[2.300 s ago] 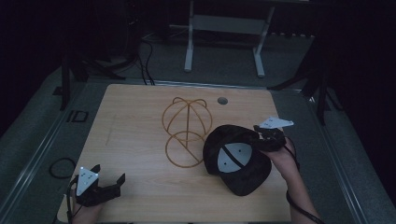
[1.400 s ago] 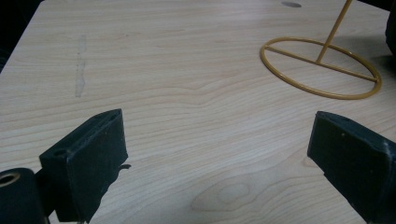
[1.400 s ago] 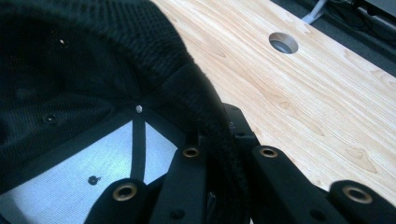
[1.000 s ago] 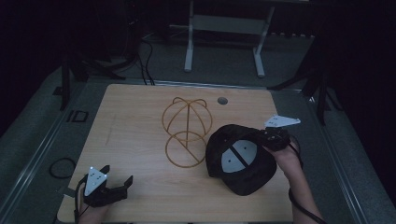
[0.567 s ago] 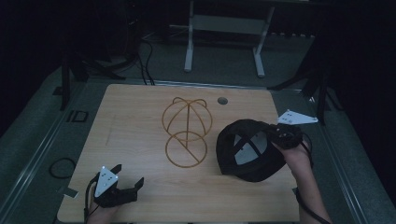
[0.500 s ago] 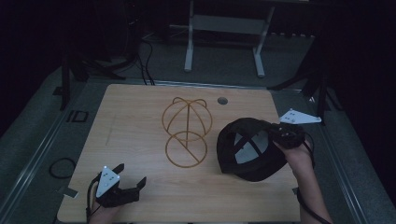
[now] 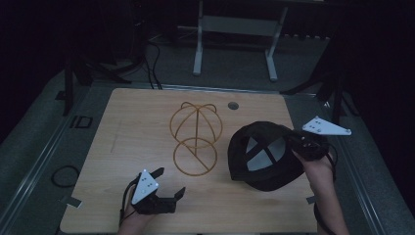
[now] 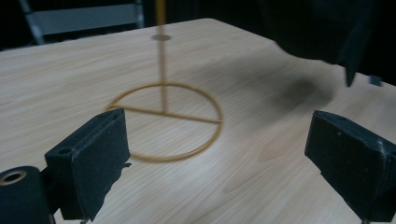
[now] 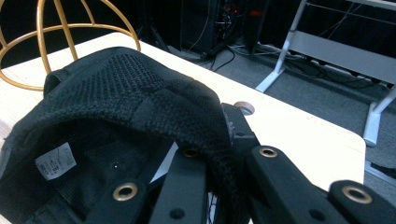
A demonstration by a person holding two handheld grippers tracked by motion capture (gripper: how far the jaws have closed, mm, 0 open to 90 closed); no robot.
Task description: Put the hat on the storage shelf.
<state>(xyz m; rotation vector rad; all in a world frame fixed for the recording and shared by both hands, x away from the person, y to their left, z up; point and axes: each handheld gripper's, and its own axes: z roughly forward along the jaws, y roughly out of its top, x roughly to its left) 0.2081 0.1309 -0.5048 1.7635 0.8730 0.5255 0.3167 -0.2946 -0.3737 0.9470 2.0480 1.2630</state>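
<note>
right: my right gripper (image 7: 299, 147) is clamped on the rim of the black cap (image 7: 264, 156), holding it inside-up over the table's (image 7: 137, 122) right side, just beside the gold wire hat stand (image 7: 195, 137) | left: my left gripper (image 7: 164, 188) has its jaws spread wide on nothing, near the front edge, facing the stand's ring base

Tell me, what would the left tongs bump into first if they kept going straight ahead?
Probably the gold wire stand. The left tongs stand open, pointing across bare table at its ring base, with the post rising just behind. Depth is hard to judge.
</note>
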